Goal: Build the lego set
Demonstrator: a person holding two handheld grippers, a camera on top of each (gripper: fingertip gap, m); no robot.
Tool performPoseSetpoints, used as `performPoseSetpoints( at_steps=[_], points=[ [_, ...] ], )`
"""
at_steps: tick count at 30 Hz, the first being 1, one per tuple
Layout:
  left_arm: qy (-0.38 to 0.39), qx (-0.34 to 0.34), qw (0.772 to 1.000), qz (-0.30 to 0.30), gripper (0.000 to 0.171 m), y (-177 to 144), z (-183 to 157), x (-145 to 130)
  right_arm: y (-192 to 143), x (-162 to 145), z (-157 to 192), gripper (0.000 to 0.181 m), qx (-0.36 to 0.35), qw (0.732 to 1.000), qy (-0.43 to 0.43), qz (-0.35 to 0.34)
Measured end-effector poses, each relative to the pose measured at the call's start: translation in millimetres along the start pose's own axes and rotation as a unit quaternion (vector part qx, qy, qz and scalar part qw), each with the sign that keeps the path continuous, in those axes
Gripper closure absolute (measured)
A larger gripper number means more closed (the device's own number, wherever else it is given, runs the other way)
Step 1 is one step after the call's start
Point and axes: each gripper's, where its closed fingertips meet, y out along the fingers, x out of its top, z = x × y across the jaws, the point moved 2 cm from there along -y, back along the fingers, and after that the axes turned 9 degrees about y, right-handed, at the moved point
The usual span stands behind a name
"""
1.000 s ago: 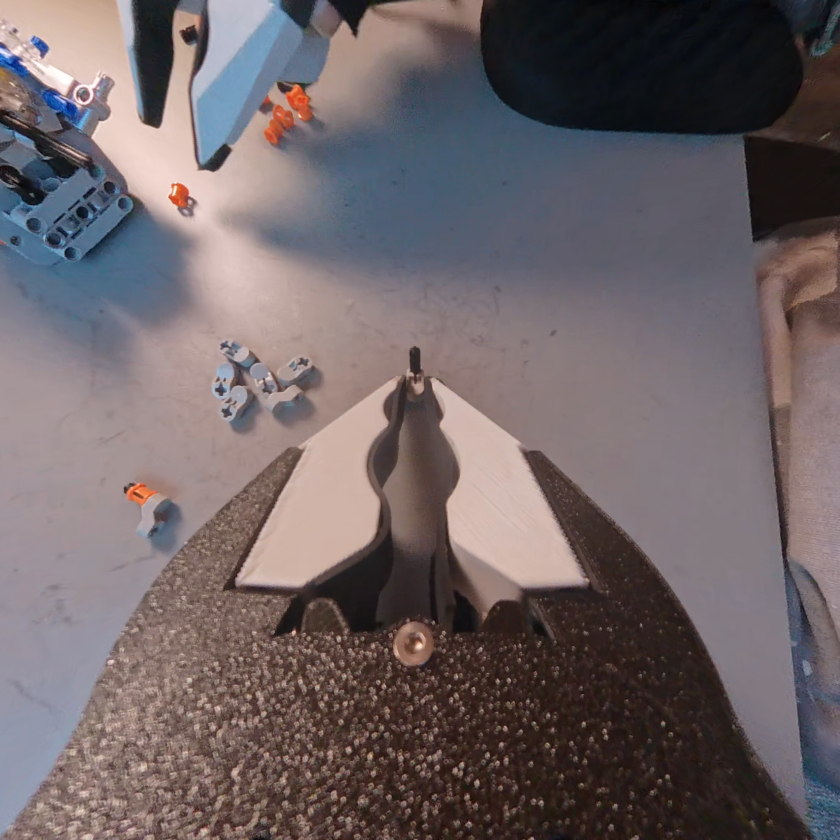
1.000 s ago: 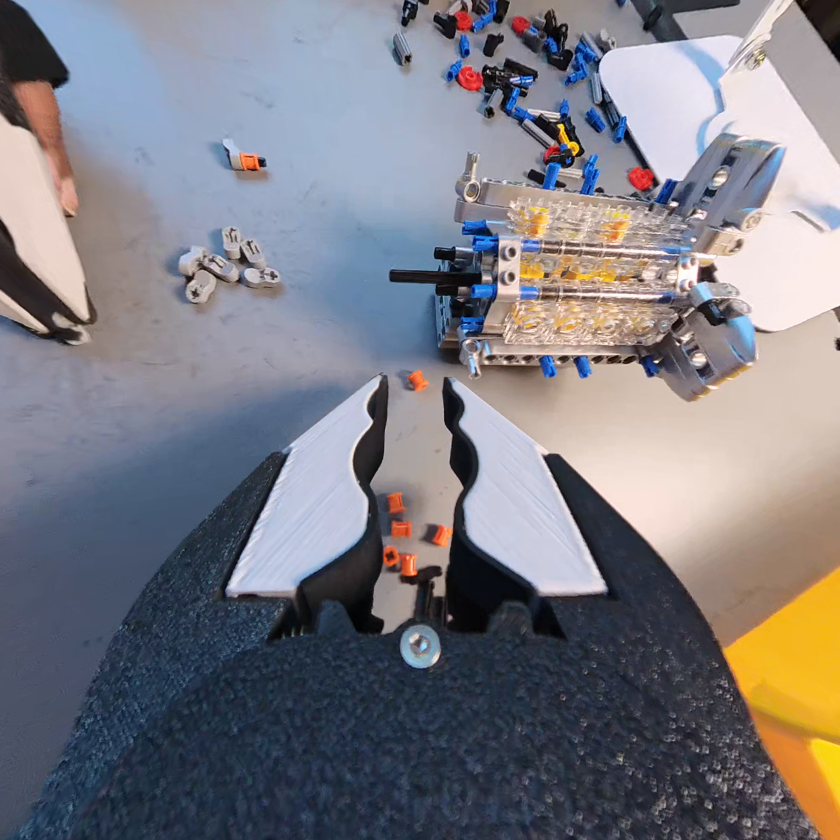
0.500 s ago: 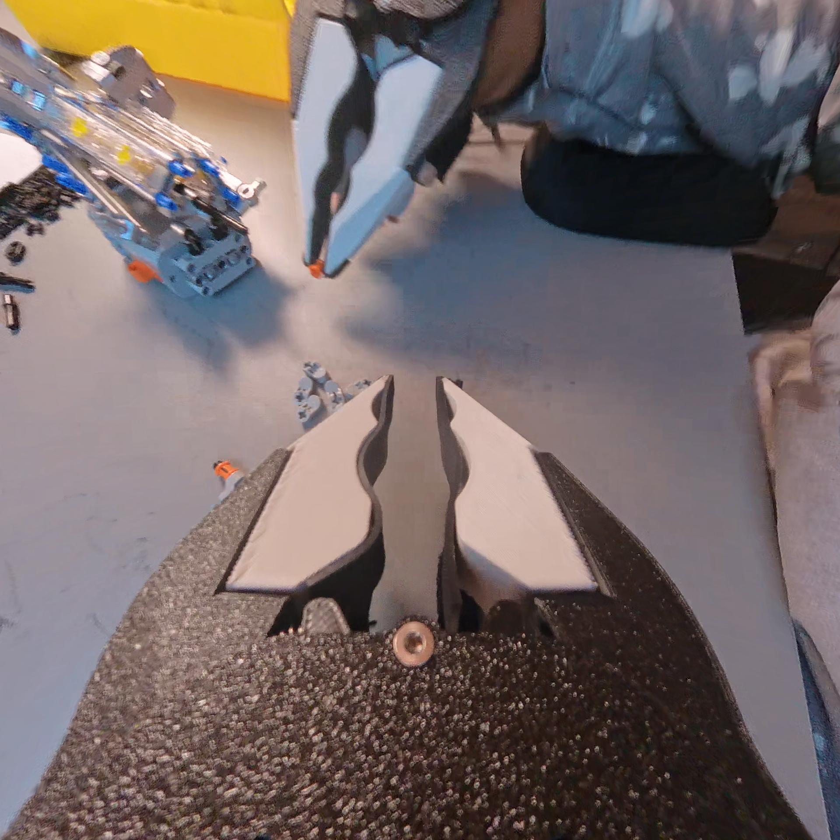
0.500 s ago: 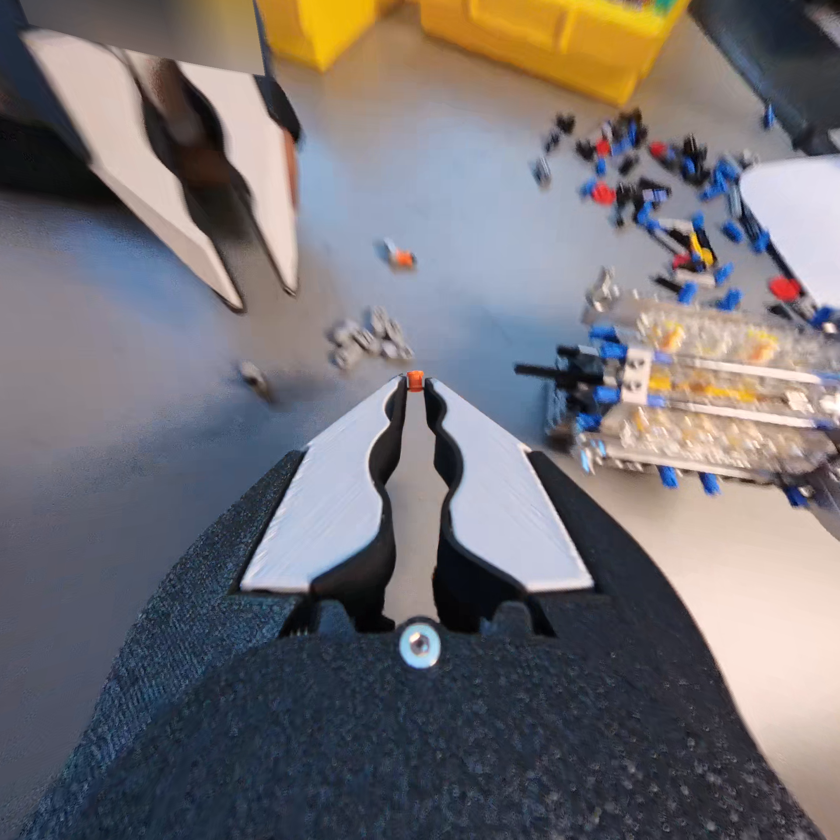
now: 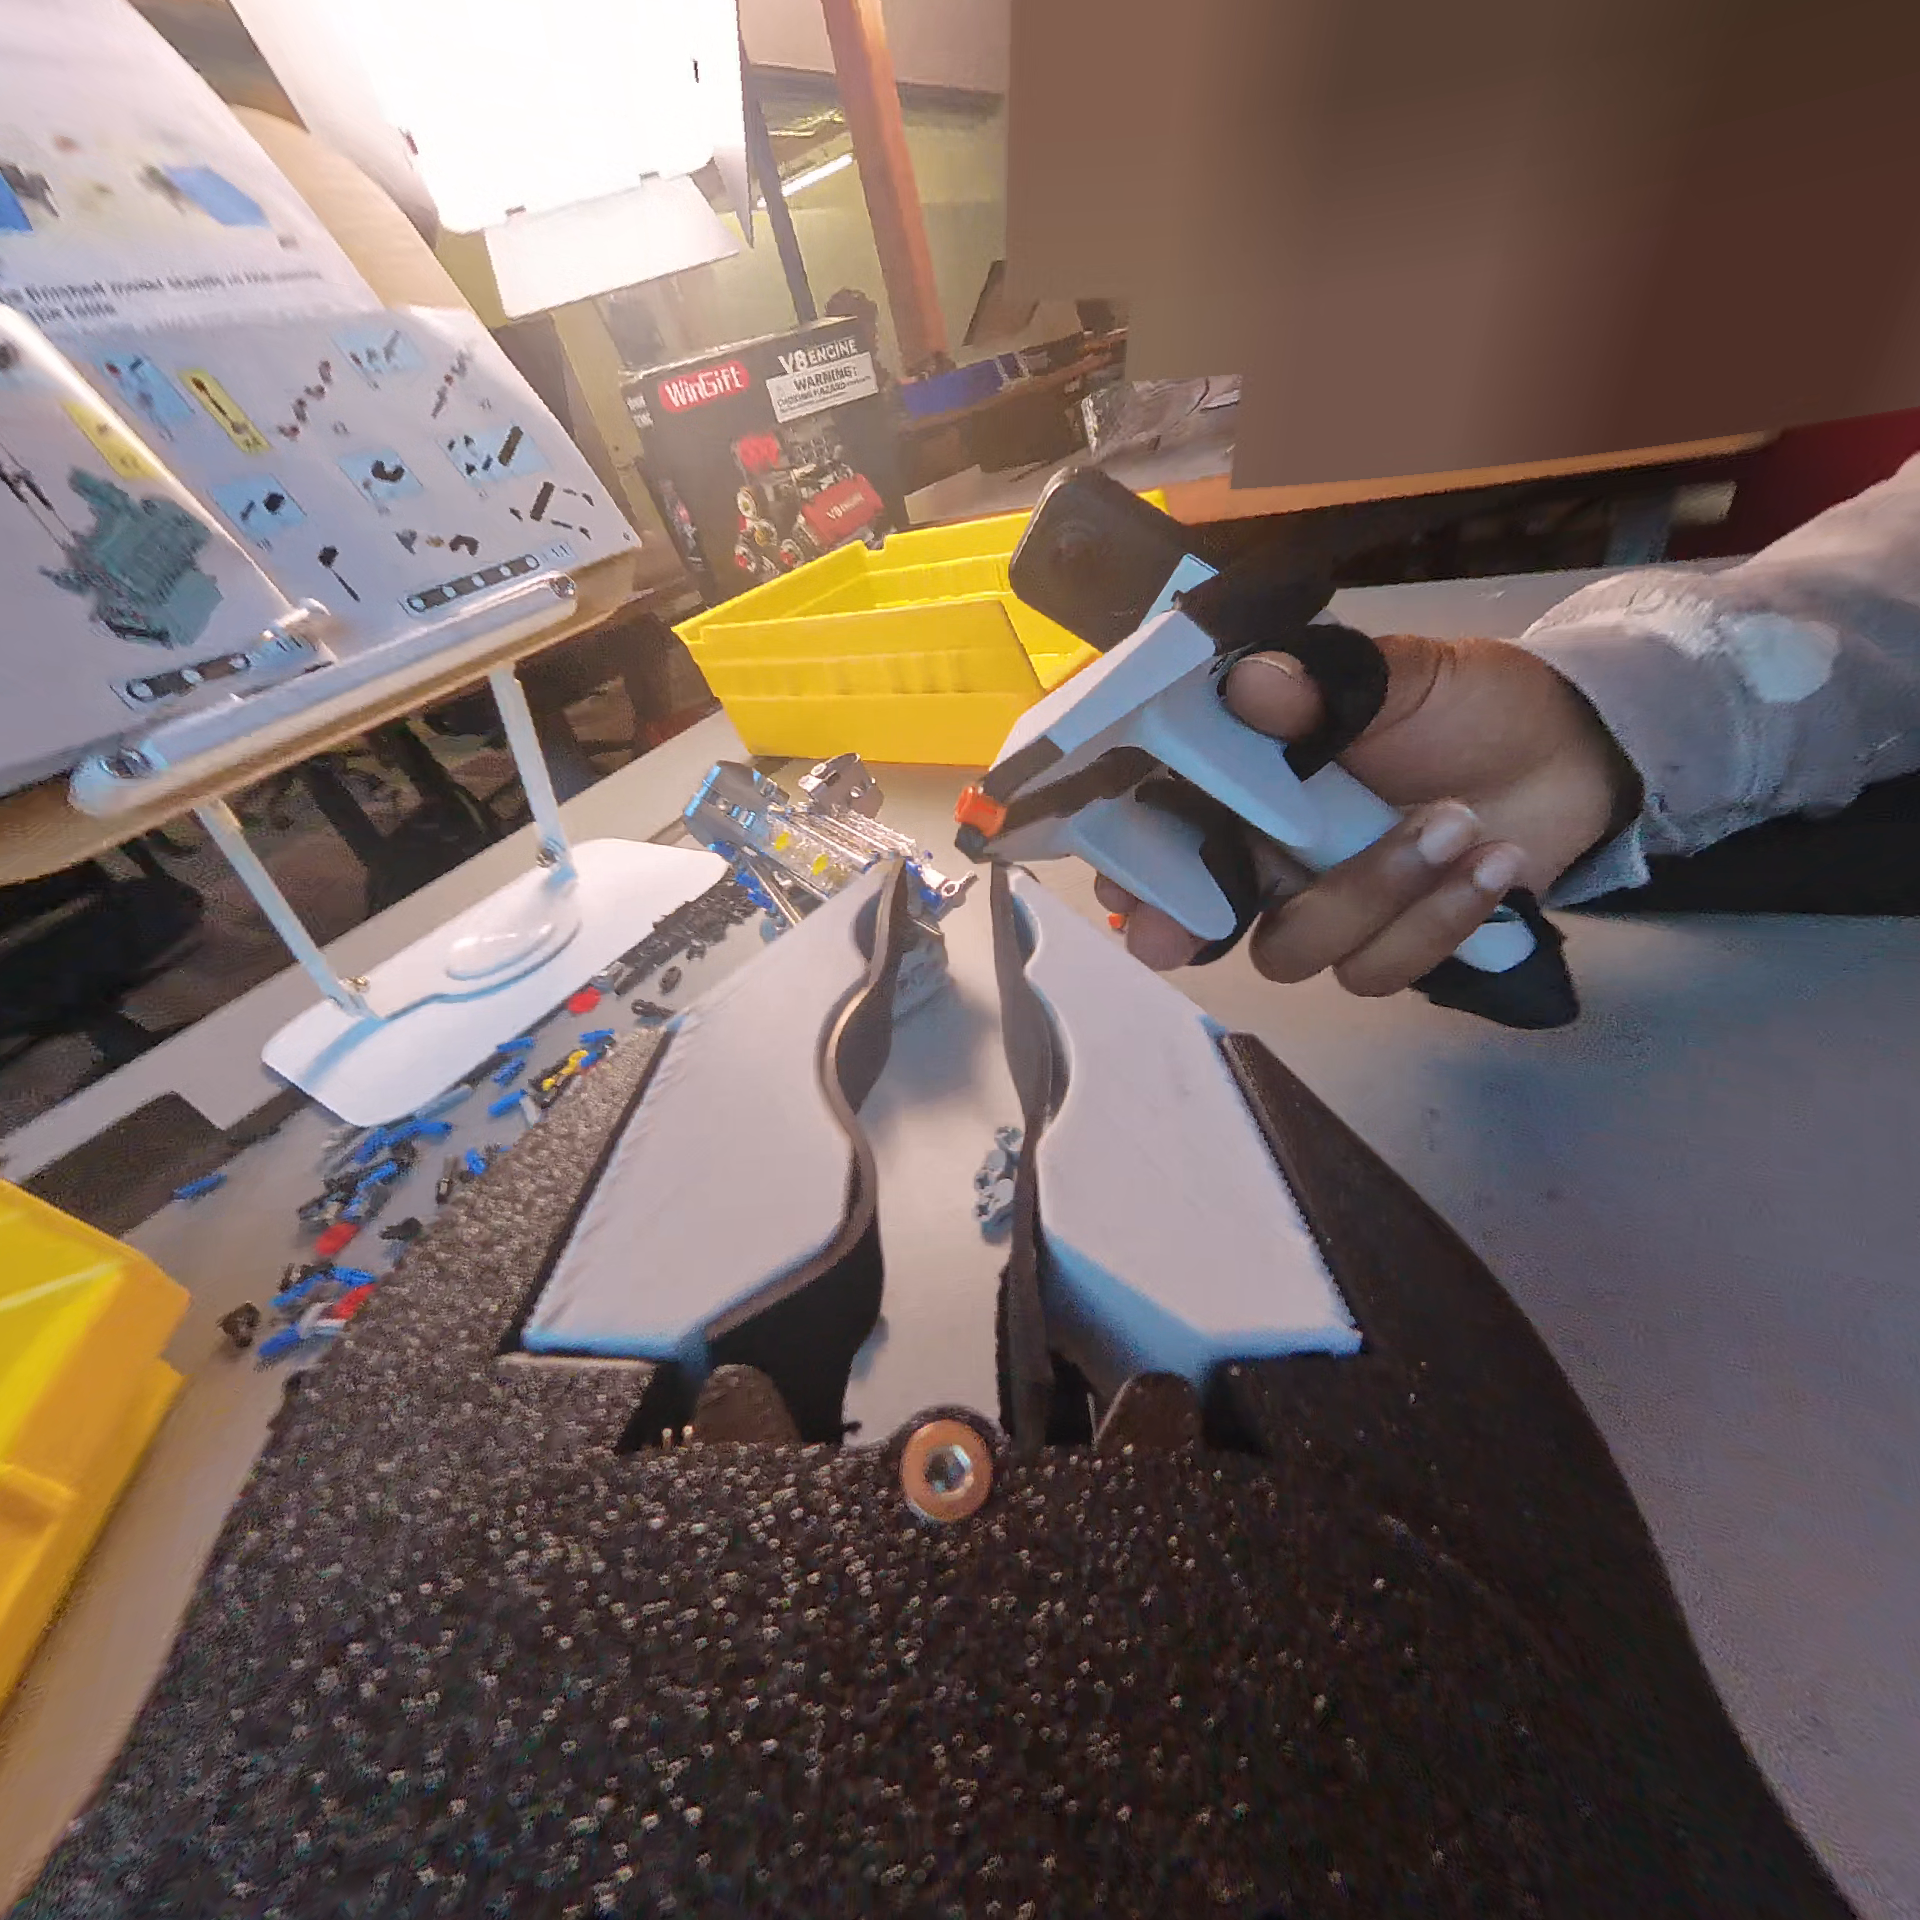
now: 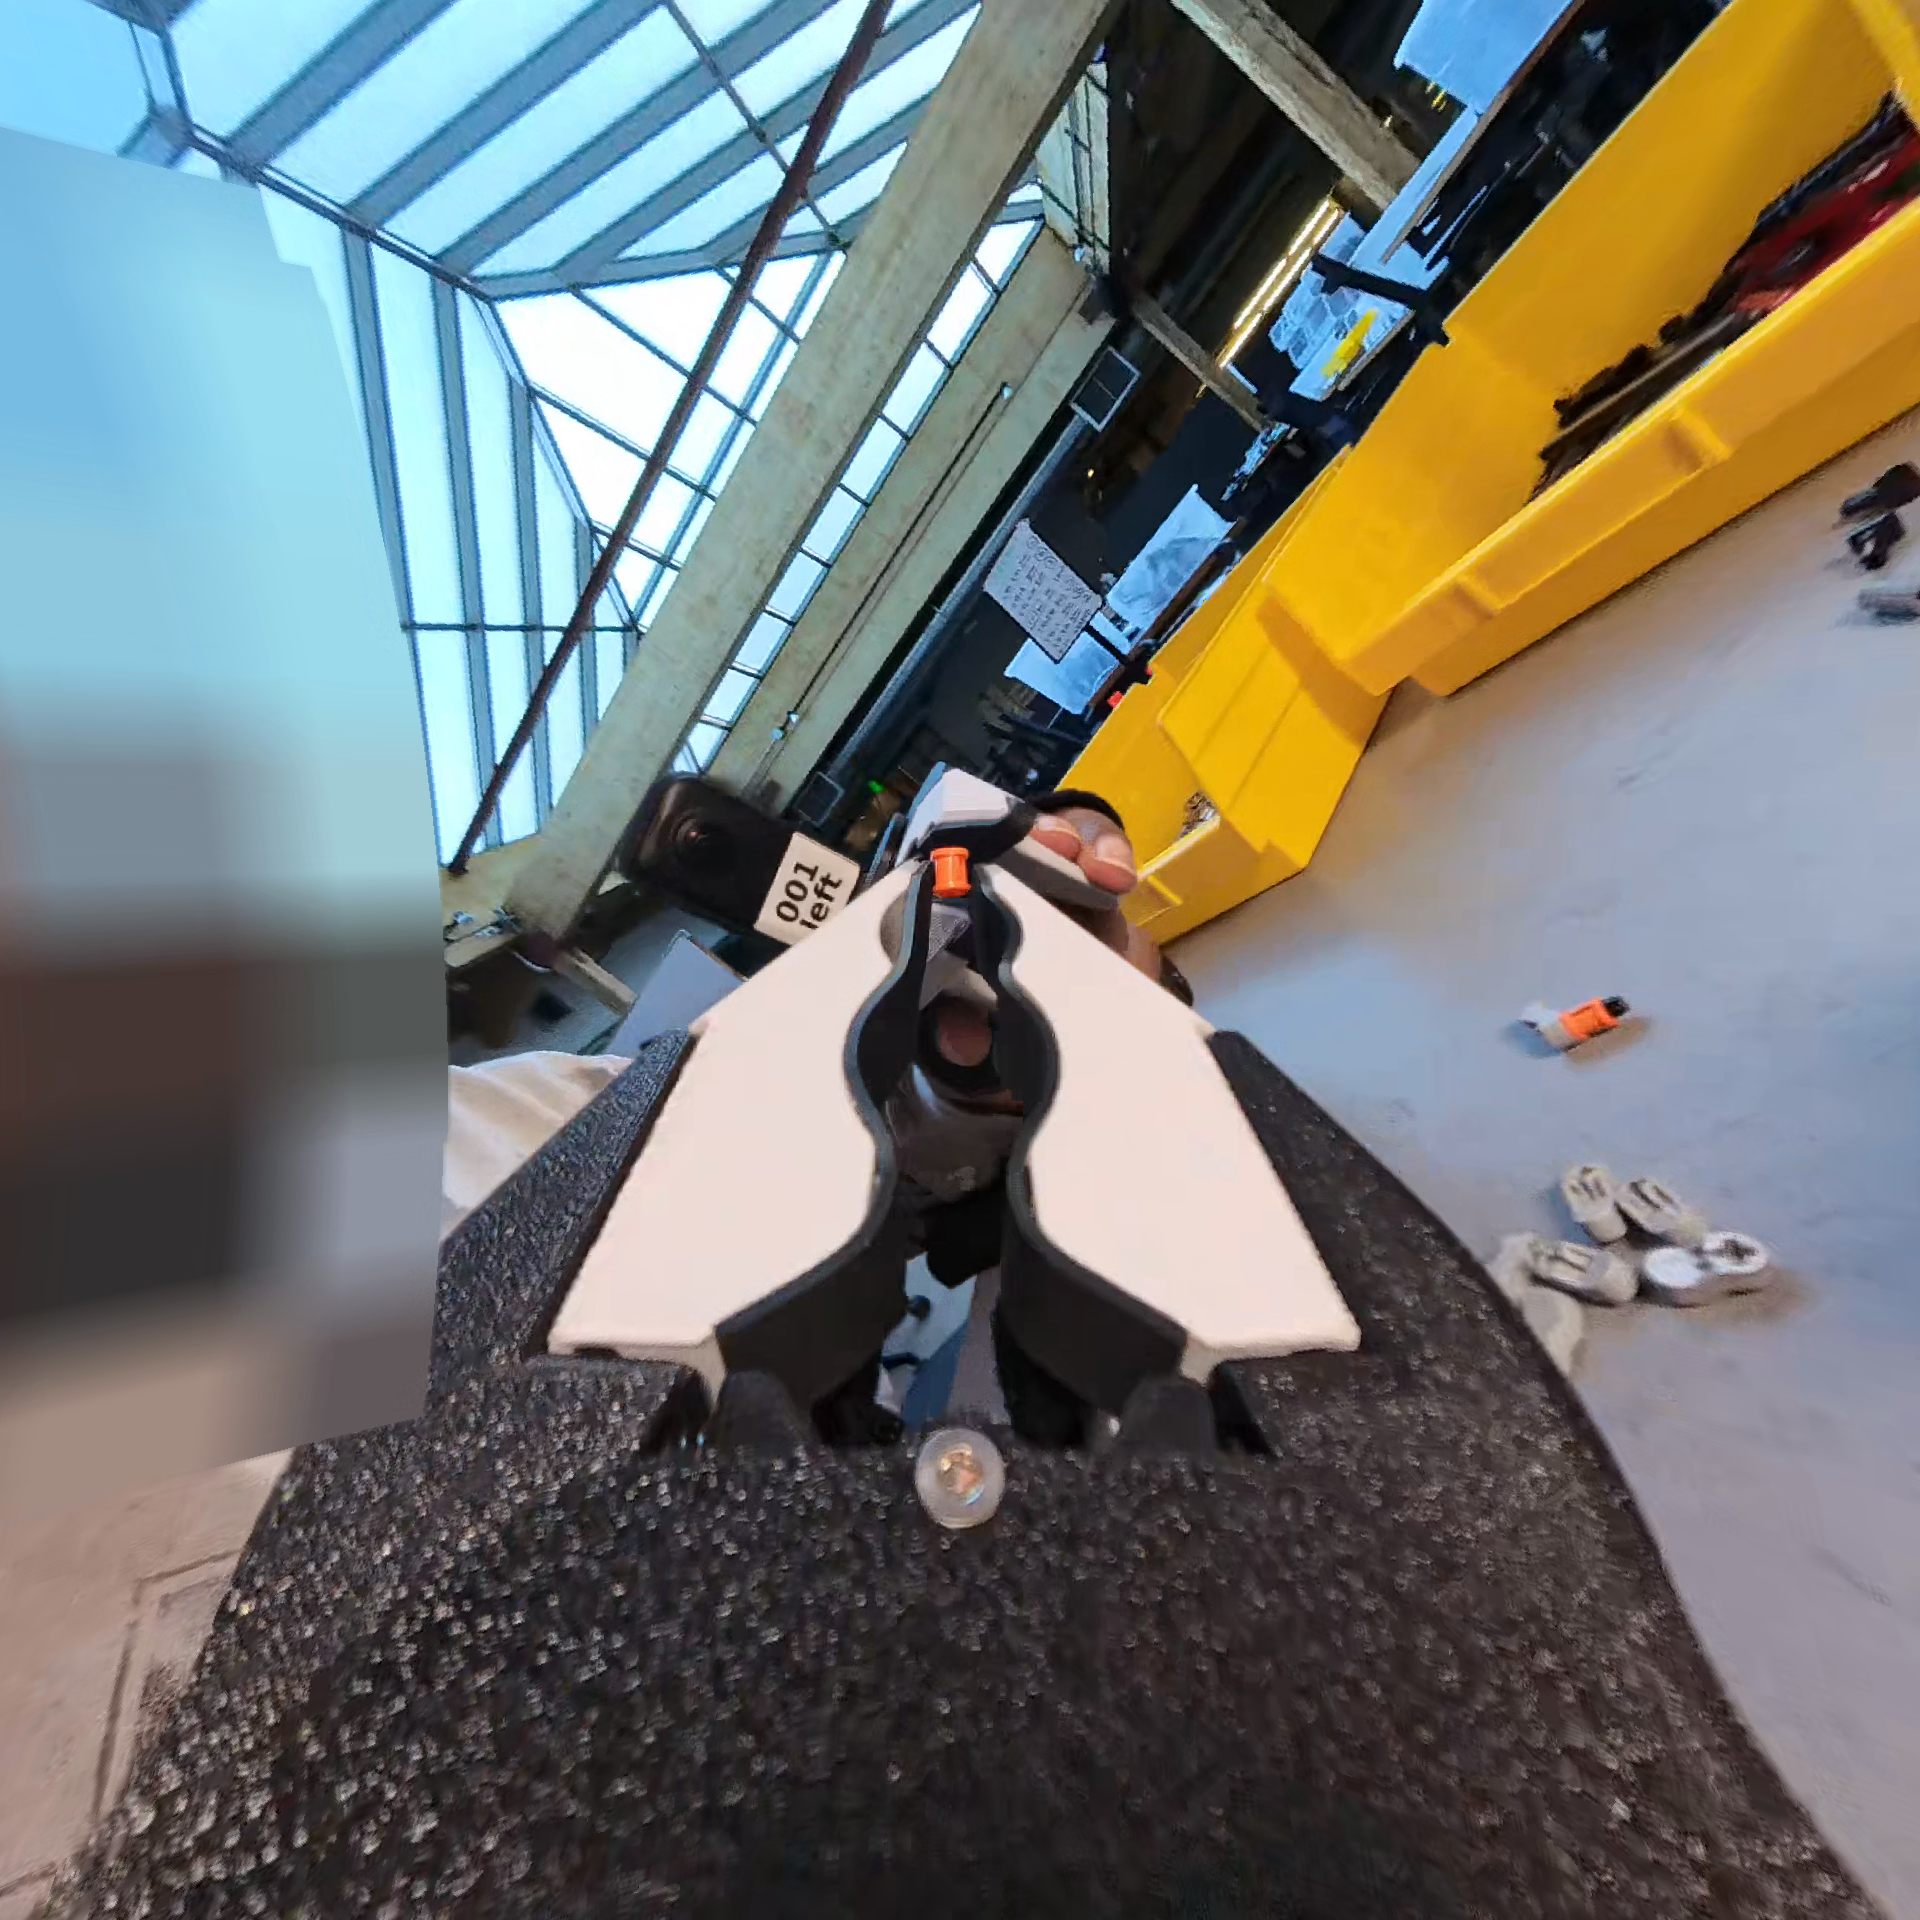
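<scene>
Your right claw (image 6: 948, 871) is pinched narrow on a small orange bush (image 6: 948, 869), which sits right at the fingertips with the jaws closed against its sides. In the left wrist view the same claw (image 5: 977, 823) shows side-on, carried by your right hand (image 5: 1434, 831), with the orange bush (image 5: 974, 805) poking out of its tip.

Your left claw (image 5: 945, 883) stands partly open and holds nothing; a clear gap of grey worktop (image 5: 1558, 1195) shows between its fingers. The right claw's tip hangs just ahead of the left claw's fingertips, slightly to their right, and the two do not touch.

Beyond the left claw's tip, a little to its left, sits the engine model (image 5: 810, 831), built of grey, blue and clear bricks. Further left stands the white stand (image 5: 416, 987) carrying an instruction booklet (image 5: 260, 416), with a scatter of loose small parts (image 5: 416, 1164) in blue, black and red about its base. Behind the model are yellow bins (image 5: 883, 665), and another yellow bin (image 5: 62, 1382) lies close at the left claw's left side.

To the right of the right claw a cluster of grey connectors (image 6: 1642, 1247) lies on the worktop, and further out a grey-and-orange piece (image 6: 1574, 1018) lies alone. Between the left claw's fingers a few of these grey connectors (image 5: 997, 1174) are visible.
</scene>
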Motion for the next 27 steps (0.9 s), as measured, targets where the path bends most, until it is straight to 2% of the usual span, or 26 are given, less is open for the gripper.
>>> performPoseSetpoints(
  at_steps=[6, 13, 18, 22, 27],
  points=[
    [0.086, 0.010, 0.996, 0.017, 0.165, 1.5, -8.1, -1.0, -0.1, -4.9, -7.2, 0.175, 0.001, 0.999, 0.034, 0.005],
    [0.130, -0.002, 0.991, 0.028, 0.171, 0.0, -11.5, -3.7, -2.6, -10.3, -11.5, 0.175, -0.003, 0.998, 0.044, 0.035],
    [0.127, -0.018, 0.991, 0.027, 0.171, -2.3, -13.1, -5.1, -3.7, -13.3, -9.9, 0.175, -0.011, 0.998, 0.012, 0.062],
    [0.102, -0.021, 0.995, 0.013, 0.171, -4.2, -10.1, -3.8, -6.3, -6.5, -6.8, 0.175, -0.004, 0.999, 0.008, 0.045],
    [0.114, -0.021, 0.993, 0.005, 0.159, -0.6, -15.6, 1.4, -3.6, -10.3, -6.2, 0.175, 0.008, 0.999, 0.025, 0.042]
  ],
)
